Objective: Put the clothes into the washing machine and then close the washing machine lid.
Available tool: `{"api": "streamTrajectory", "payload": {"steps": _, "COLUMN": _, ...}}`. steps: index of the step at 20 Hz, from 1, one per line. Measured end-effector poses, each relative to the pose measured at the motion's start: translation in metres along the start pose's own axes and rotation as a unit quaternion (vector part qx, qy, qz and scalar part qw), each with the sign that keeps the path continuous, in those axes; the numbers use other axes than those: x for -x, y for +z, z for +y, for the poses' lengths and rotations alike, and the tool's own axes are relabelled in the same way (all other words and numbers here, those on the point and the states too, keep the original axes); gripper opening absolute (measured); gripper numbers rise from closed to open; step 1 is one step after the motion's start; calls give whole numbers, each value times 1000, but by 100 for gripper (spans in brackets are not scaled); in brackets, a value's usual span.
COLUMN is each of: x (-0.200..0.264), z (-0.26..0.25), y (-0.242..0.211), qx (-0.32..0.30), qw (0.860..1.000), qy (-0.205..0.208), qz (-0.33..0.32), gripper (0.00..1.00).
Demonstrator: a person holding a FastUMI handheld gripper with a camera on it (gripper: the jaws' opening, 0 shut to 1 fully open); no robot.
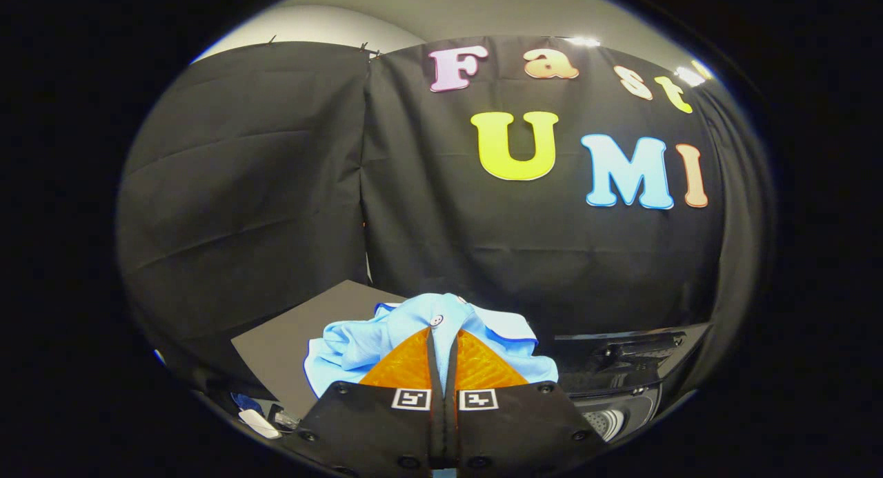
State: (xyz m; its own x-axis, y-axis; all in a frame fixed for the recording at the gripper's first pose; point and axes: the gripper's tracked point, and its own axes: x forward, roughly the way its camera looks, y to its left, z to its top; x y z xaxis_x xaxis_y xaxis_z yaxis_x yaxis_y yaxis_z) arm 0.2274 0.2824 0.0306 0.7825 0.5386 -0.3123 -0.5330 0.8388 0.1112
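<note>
Hand-held gripper [442, 341] clamped on light blue garment [359, 347], bunched just ahead of fingers, lifted above table [290, 333]; washing machine [621, 367] sits right, so carry high, clear rim, release once cloth hangs inside the drum.

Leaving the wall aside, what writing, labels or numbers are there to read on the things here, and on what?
No readable text anywhere.
Square tags on the hand-held gripper: black-and-white patterns, no words.
Shirt, pinched between its closed fingers: no print.
Washing machine: any markings too dark to read.
</note>
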Motion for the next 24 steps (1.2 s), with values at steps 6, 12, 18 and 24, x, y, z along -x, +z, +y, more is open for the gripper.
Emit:
{"api": "streamTrajectory", "payload": {"steps": 6, "x": 17, "z": -49, "y": -6, "qx": -11, "qw": 999, "qy": -30, "qz": -6, "gripper": 1}}
{"api": "streamTrajectory", "payload": {"steps": 12, "x": 37, "z": -102, "y": -19, "qx": -27, "qw": 998, "qy": -61, "qz": -9, "gripper": 1}}
{"api": "streamTrajectory", "payload": {"steps": 18, "x": 56, "z": -159, "y": -36, "qx": -43, "qw": 994, "qy": -103, "qz": -3, "gripper": 1}}
{"api": "streamTrajectory", "payload": {"steps": 24, "x": 67, "z": -203, "y": -57, "qx": -44, "qw": 990, "qy": -132, "qz": 7, "gripper": 1}}
